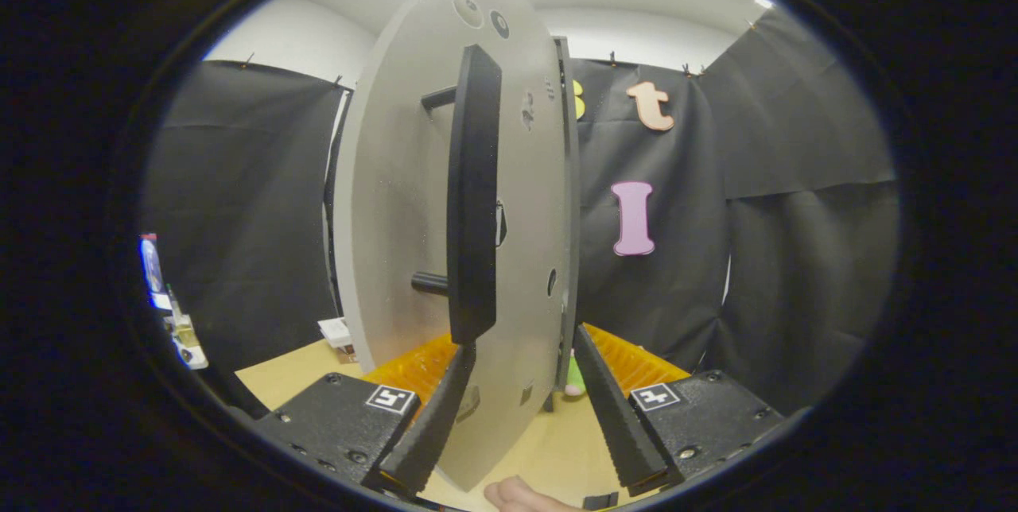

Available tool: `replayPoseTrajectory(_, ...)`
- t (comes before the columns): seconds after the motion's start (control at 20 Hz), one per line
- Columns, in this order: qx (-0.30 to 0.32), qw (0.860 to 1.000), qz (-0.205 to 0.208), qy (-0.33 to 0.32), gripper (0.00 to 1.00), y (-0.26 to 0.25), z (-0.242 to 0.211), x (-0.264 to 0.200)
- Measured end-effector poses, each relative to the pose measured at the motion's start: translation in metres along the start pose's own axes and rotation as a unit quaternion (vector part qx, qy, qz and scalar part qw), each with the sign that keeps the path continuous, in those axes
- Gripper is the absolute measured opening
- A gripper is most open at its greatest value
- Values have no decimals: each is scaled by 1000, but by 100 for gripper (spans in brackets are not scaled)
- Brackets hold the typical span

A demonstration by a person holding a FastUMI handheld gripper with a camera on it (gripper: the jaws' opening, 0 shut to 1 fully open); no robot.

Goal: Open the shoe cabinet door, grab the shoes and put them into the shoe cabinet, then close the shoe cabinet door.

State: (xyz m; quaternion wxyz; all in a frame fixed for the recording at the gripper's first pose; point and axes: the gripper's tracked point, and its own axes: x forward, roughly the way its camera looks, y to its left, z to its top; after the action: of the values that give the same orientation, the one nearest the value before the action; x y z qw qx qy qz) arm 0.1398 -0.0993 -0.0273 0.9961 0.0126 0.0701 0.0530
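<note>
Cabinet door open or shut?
Open: the cabinet door stands edge-on between the spread fingers of the tool; handle ungrasped.

Tool [523, 385] fingers spread astride grey cabinet door [398, 218], black handle [473, 194] just ahead

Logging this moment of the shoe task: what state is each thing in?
Cabinet door: swung open, seen nearly edge-on, its edge between the fingers.
Door handle: upright, just beyond the left finger's tip, not gripped.
Gripper: open, a finger either side of the door.
</note>
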Motion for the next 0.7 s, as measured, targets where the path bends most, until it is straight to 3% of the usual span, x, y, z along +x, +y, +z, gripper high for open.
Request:
replayPoseTrajectory(0.4,0,1000,-21,-20,85,24,-6,16)
replayPoseTrajectory(0.7,9,1000,-2,-16,85,68,-20,44)
